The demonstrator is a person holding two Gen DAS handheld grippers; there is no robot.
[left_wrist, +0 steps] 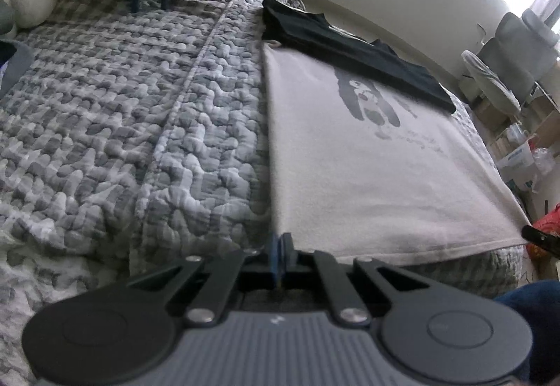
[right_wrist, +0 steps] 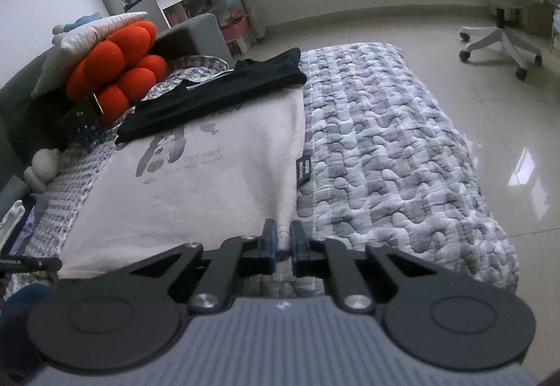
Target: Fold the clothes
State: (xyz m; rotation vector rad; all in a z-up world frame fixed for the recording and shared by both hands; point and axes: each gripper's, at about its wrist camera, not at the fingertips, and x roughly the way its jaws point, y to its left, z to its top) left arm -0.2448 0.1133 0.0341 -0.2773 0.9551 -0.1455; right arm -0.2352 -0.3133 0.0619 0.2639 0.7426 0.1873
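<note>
A: Left wrist view: left gripper (left_wrist: 280,247) pinches the white shirt (left_wrist: 367,158) at its near-left hem corner, flat on the quilt (left_wrist: 122,105).
B: Right gripper (right_wrist: 284,239) slightly parted at the other corner. Likely hem-fold; needs that grip closed.

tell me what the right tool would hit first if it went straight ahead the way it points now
Most likely the near hem of the white garment, right at the right tool; the quilt borders that line, and depth is unclear.

Bare quilt (right_wrist: 385,147) beside white garment (right_wrist: 210,183)
</note>
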